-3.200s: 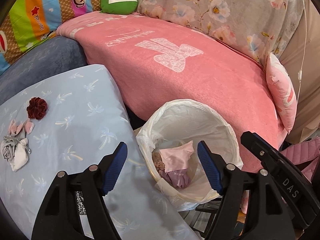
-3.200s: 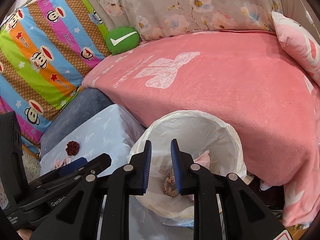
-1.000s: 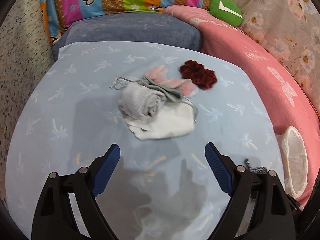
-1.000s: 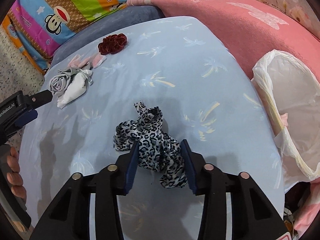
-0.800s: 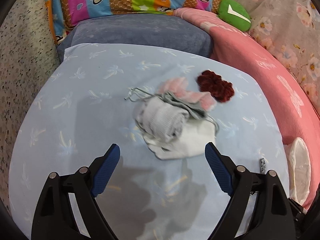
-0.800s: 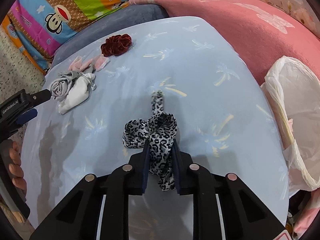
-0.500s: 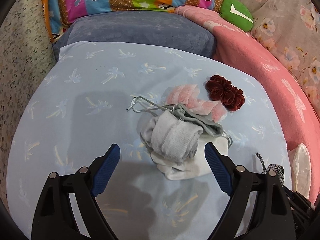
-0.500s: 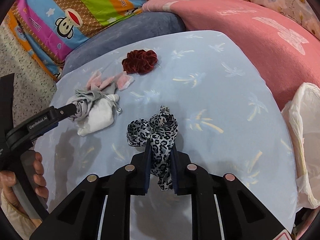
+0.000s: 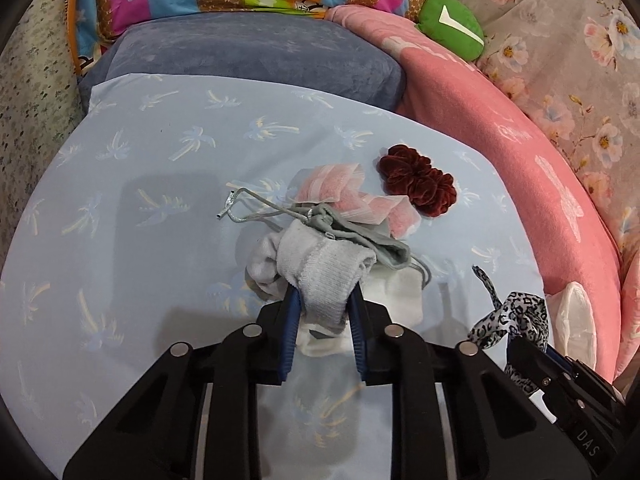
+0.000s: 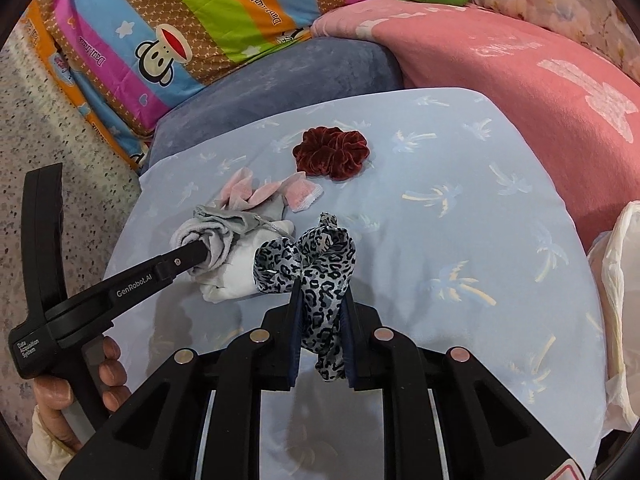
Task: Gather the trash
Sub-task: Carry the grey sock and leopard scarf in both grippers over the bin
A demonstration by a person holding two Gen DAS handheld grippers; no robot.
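My left gripper (image 9: 322,300) is closing on a rolled grey sock (image 9: 324,268), and its blue pads press the sock's sides. The sock lies on a white cloth (image 9: 400,296) on the light blue cover (image 9: 160,200). My right gripper (image 10: 320,292) is shut on a leopard-print strip of fabric (image 10: 320,264), lifted just off the cover. In the right wrist view the left gripper (image 10: 204,256) reaches in from the left onto the sock (image 10: 208,236). Pink fabric scraps (image 9: 336,188) and a dark red scrunchie (image 9: 416,186) lie just beyond the sock.
A white-lined bin (image 10: 616,280) stands off the cover's right edge. A grey-blue cushion (image 9: 260,52), a pink blanket (image 10: 520,60), a striped cartoon pillow (image 10: 180,20) and a green cushion (image 9: 452,26) ring the far side. A hand (image 10: 108,372) holds the left gripper's handle.
The left gripper moved up to the grey sock and closed from wide open onto it. The right gripper closed on the leopard strip, lifted it and drew back from the bin.
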